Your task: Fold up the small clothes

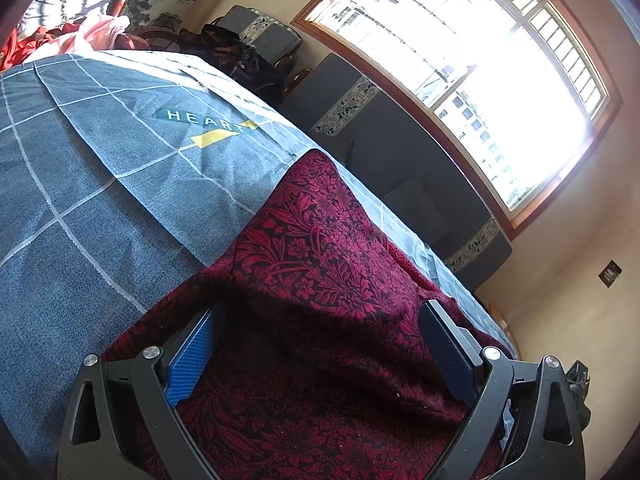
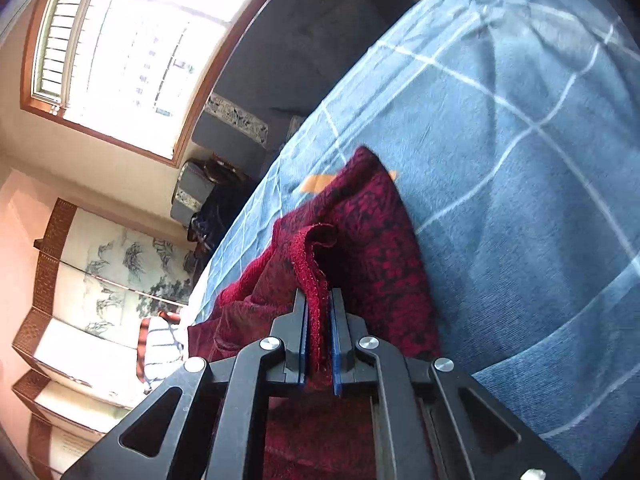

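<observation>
A dark red garment with a black floral pattern (image 1: 320, 248) lies on the blue checked bed cover (image 1: 100, 200). My left gripper (image 1: 323, 306) is open just above it, its blue-padded fingers (image 1: 192, 356) wide apart with the cloth lying slack between them. In the right wrist view, the same red garment (image 2: 372, 240) is lifted into a fold off the bed cover (image 2: 520, 200). My right gripper (image 2: 318, 294) is shut on the garment's fuzzy hemmed edge, which stands up between the pads and curls over ahead of them.
Dark cushioned seating (image 1: 400, 152) runs along the bed's far side under a bright window (image 1: 480, 60). A pile of red, pink and striped clothes (image 1: 80, 28) sits at the bed's far end. A painted folding screen (image 2: 112, 272) stands by the wall.
</observation>
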Demonstrator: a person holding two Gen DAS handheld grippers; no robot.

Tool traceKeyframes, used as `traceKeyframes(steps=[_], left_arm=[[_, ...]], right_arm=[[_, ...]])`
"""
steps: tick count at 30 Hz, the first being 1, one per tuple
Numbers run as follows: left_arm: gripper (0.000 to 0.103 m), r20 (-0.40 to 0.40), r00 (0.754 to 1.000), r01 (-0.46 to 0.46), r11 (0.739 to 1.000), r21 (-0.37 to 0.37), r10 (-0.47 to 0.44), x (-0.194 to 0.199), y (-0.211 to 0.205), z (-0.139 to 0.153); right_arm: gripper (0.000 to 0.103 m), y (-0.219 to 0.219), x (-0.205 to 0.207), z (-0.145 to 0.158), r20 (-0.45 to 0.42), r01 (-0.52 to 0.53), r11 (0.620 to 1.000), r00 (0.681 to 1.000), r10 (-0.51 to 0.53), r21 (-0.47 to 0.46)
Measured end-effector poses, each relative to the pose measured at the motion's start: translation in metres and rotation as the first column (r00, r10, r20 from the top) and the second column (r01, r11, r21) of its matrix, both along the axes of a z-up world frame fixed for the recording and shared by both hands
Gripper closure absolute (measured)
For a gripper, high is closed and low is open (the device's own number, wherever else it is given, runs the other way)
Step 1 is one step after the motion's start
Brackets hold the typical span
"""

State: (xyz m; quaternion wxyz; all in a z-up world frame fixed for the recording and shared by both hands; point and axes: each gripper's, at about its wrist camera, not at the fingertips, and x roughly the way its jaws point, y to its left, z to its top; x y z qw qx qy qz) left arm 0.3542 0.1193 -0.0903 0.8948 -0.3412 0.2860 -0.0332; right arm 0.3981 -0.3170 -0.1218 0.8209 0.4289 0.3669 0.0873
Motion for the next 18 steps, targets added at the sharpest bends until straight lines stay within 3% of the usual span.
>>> traceKeyframes(steps=[5,8,10,13,15,17,18], left_arm=[[0.007,-0.007,1.0,0.001,1.0,0.006,-0.001,0.0,-0.001,0.0],[0.007,-0.009,1.0,0.002,1.0,0.008,-0.002,0.0,0.0,0.0],[0.007,-0.009,1.0,0.001,1.0,0.008,-0.001,0.0,-0.001,0.0],[0.007,-0.01,1.0,0.002,1.0,0.009,-0.002,0.0,-0.001,0.0],[0.007,-0.011,1.0,0.002,1.0,0.01,-0.002,0.0,-0.001,0.0],[0.007,-0.012,1.0,0.002,1.0,0.011,-0.002,0.001,-0.001,0.0],[0.007,-0.012,1.0,0.003,1.0,0.011,-0.003,0.001,-0.001,0.0]], right_arm=[[0.095,0.0,0.009,-0.015,-0.08,-0.049,0.994,0.996,0.042,-0.095],[0.092,-0.012,0.008,-0.017,-0.096,-0.029,1.0,0.995,0.029,-0.002],[0.089,-0.025,0.0,-0.013,-0.092,0.022,1.0,0.995,-0.022,0.001],[0.087,-0.025,-0.009,0.022,-0.009,0.077,0.981,0.997,-0.079,-0.177],[0.087,-0.013,-0.001,0.037,0.011,0.039,0.957,0.999,-0.038,-0.288],[0.087,0.005,0.014,0.041,-0.016,-0.006,0.914,1.0,0.0,-0.405],[0.087,0.015,0.024,0.039,-0.051,-0.027,0.873,0.999,0.002,-0.487]])
